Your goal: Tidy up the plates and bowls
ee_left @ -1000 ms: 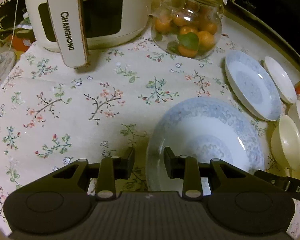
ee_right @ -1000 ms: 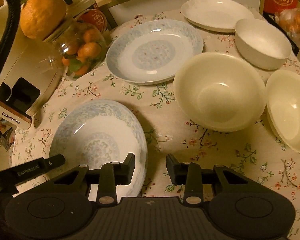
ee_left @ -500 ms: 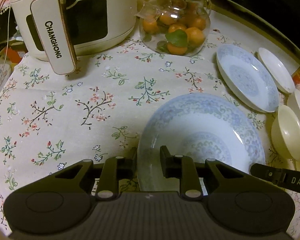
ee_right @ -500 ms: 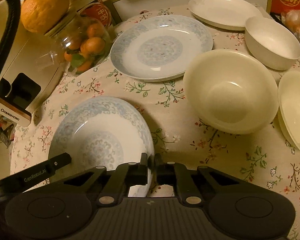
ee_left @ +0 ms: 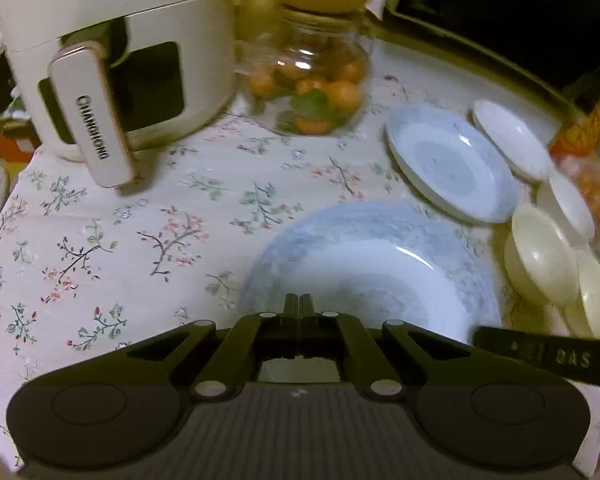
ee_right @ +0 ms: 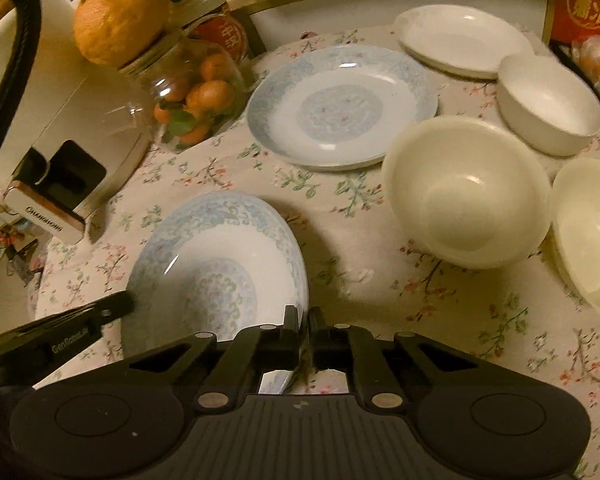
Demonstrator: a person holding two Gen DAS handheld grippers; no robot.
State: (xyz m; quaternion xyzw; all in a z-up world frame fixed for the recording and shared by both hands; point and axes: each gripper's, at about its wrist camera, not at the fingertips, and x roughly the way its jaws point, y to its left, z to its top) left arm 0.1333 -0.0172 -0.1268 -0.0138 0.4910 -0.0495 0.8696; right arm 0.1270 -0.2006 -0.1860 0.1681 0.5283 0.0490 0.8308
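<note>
left gripper (ee_left: 299, 307) clamping near rim of blue-patterned plate (ee_right: 216, 264), right gripper (ee_right: 304, 318) pinching its right rim, plate tilting off floral tablecloth (ee_right: 364, 264)

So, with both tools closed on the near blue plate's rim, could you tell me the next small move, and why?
Probably lift the near blue plate slightly, held level, then carry it toward the matching blue plate. Left tool and right tool pinch its near rim, and the far plate lies bare.

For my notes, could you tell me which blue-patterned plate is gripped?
The near blue plate, pinched at its rim by both grippers; the far blue plate lies untouched beside the jar.
</note>
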